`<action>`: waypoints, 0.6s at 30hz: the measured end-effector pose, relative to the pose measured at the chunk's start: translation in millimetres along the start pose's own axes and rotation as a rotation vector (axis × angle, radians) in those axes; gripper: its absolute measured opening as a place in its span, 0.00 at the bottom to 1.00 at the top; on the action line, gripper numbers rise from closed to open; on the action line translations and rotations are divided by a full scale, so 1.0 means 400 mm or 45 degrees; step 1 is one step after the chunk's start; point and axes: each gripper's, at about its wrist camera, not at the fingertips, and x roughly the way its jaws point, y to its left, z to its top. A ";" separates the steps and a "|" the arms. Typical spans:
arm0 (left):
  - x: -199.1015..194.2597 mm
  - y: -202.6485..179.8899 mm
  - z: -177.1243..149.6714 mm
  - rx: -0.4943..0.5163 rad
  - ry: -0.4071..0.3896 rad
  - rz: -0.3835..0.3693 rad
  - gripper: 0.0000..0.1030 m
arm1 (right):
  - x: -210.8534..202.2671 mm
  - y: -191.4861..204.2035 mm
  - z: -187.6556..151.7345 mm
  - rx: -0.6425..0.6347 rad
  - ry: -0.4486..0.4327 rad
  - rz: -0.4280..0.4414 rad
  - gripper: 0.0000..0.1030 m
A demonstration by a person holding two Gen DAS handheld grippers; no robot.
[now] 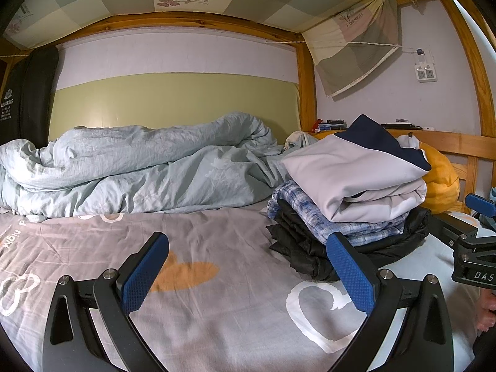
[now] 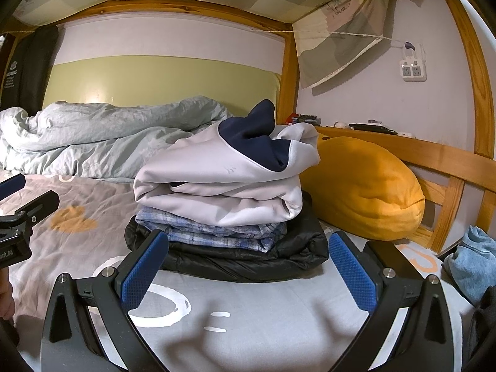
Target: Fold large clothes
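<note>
A stack of folded clothes sits on the grey patterned bedsheet [image 1: 217,310]: a white and navy jacket [image 1: 356,173] on top, a blue plaid shirt [image 1: 313,214] under it, a black puffy jacket [image 1: 297,248] at the bottom. In the right wrist view the same stack stands straight ahead: white jacket [image 2: 223,179], plaid shirt [image 2: 210,229], black jacket [image 2: 241,260]. My left gripper [image 1: 248,266] is open and empty, left of the stack. My right gripper [image 2: 248,263] is open and empty, just in front of the stack; it also shows in the left wrist view [image 1: 477,217].
A crumpled pale blue duvet [image 1: 139,167] lies along the back wall. An orange pillow [image 2: 369,189] rests against the wooden rail [image 2: 449,161] on the right. A light blue garment [image 2: 474,263] lies at the far right. The wooden bunk frame [image 2: 288,71] encloses the bed.
</note>
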 end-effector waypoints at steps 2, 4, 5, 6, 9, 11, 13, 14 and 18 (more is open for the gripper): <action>0.002 0.002 -0.002 -0.006 0.006 0.000 1.00 | -0.002 0.002 0.001 -0.004 -0.003 0.000 1.00; 0.004 0.002 -0.003 -0.006 0.007 0.000 1.00 | -0.003 0.002 0.001 -0.004 -0.004 -0.001 1.00; 0.004 0.003 -0.002 -0.005 0.006 0.001 1.00 | -0.003 0.002 0.001 -0.004 -0.004 0.000 1.00; 0.003 0.002 -0.003 -0.003 0.005 0.001 1.00 | -0.002 0.002 0.001 -0.004 -0.004 0.000 1.00; 0.004 0.003 -0.002 -0.006 0.007 0.001 1.00 | -0.002 0.002 0.001 -0.004 -0.004 0.000 1.00; 0.003 0.003 -0.002 -0.008 0.008 -0.001 1.00 | -0.001 0.002 0.001 -0.004 -0.003 0.001 1.00; 0.004 0.002 -0.002 -0.007 0.008 0.001 1.00 | -0.002 0.002 0.001 -0.005 -0.003 0.000 1.00; 0.004 0.002 -0.003 -0.008 0.010 0.000 1.00 | -0.003 0.003 0.001 -0.006 -0.003 0.000 1.00; 0.004 0.001 -0.003 -0.006 0.007 0.000 1.00 | -0.004 0.004 0.002 -0.010 -0.006 0.002 1.00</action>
